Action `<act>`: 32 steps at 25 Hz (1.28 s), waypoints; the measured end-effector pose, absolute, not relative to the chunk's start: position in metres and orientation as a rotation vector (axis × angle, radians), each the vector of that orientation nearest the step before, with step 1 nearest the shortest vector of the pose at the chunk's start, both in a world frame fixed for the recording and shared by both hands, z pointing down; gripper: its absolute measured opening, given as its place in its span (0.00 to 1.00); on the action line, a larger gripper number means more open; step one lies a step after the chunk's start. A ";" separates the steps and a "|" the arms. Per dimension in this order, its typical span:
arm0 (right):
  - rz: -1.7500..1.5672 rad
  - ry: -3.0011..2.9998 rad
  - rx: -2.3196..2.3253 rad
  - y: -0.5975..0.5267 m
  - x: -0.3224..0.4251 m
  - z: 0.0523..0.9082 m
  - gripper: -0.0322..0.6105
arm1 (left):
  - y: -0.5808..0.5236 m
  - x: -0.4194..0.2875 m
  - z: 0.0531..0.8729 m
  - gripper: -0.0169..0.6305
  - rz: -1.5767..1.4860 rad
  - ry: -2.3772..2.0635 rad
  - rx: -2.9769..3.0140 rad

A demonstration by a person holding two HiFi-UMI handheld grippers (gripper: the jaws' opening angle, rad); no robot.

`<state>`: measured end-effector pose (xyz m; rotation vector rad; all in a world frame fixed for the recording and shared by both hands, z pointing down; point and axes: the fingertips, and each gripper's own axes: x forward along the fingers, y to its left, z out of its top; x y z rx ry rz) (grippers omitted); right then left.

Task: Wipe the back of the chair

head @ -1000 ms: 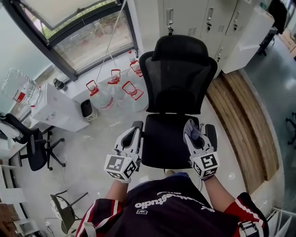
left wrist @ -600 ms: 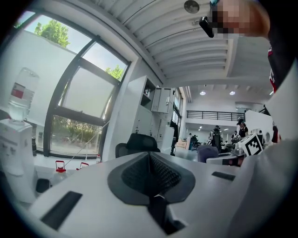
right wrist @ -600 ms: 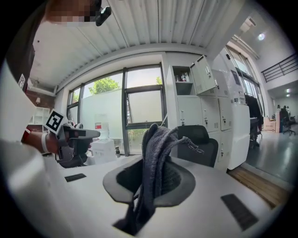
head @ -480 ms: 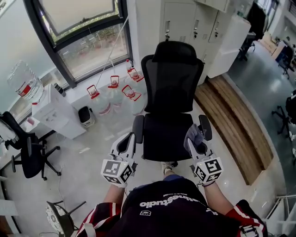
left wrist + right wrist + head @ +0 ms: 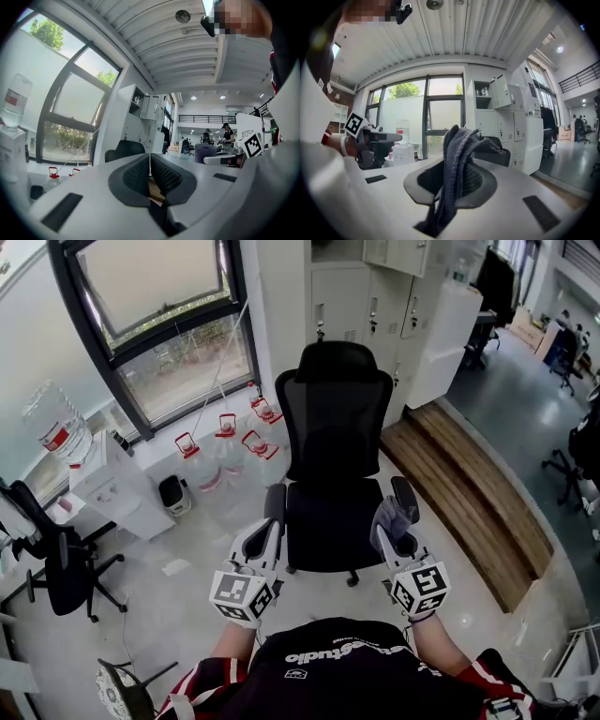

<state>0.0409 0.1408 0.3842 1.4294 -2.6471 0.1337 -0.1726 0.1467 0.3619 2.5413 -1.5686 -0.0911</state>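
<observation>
The black mesh office chair stands on the floor facing me, its seat toward me and its backrest upright. My left gripper hovers shut and empty by the chair's left armrest. My right gripper is over the right armrest, shut on a dark grey cloth. In the right gripper view the cloth bunches up between the jaws of the right gripper, with the chair's headrest behind. In the left gripper view the left gripper has its pads together and the headrest shows beyond.
Several water jugs stand under the window behind the chair, next to a white unit and a small black bin. A low wooden platform runs along the right. White lockers are behind. Another office chair stands at left.
The chair now appears farther away and smaller as my view has drawn back from it. Both grippers stay in front of me, the right still holding the cloth.
</observation>
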 end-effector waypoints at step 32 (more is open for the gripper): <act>0.125 -2.635 1.487 0.207 0.138 0.364 0.15 | 0.190 -0.041 0.337 0.07 -0.054 -1.506 2.627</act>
